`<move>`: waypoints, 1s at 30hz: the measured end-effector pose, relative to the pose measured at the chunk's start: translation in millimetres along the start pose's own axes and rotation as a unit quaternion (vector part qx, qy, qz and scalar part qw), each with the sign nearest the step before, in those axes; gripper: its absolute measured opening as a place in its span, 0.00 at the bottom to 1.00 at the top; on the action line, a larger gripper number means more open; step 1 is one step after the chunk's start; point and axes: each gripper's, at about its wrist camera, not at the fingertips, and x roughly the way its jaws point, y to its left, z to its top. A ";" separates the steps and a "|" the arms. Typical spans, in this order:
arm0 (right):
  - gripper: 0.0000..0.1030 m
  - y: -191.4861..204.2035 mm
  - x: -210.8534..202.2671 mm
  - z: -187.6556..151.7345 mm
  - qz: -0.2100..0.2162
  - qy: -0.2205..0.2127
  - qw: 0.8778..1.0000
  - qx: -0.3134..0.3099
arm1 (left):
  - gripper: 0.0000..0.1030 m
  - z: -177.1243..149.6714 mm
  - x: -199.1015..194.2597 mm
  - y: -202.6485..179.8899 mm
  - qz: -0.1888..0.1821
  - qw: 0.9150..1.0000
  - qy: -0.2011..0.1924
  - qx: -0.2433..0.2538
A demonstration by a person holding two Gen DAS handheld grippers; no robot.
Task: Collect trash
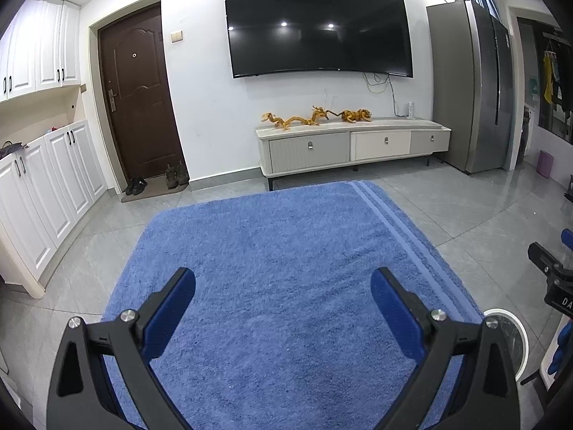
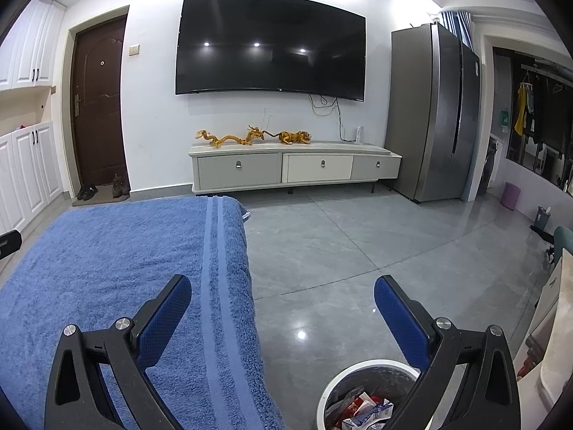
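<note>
A blue towel (image 1: pixel 286 286) covers the surface in front of me and carries no loose items; the right wrist view shows the same towel (image 2: pixel 107 268) on its left half. My left gripper (image 1: pixel 283 286) hangs open above the towel, nothing between its blue pads. My right gripper (image 2: pixel 283 294) is also open and empty, over the towel's right edge and the floor. Below it stands a white-rimmed trash bin (image 2: pixel 331 385) holding red, white and blue wrappers (image 2: pixel 361 412). The bin's rim (image 1: pixel 515 326) shows at the lower right of the left wrist view.
Grey tiled floor (image 2: pixel 358 251) surrounds the towel. Against the far wall stand a TV cabinet (image 1: pixel 351 143) with golden figurines under a wall TV (image 1: pixel 315 25), a brown door (image 1: pixel 139 96), white cupboards (image 1: pixel 43 193) on the left and a steel fridge (image 2: pixel 437 114) on the right. A purple bin (image 2: pixel 510 195) sits beyond.
</note>
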 end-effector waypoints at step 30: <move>1.00 3.4 -22.3 4.0 -0.002 -0.023 1.000 -0.005 | 0.96 -4.1 -23.9 4.7 -0.001 1.000 -0.017 -0.015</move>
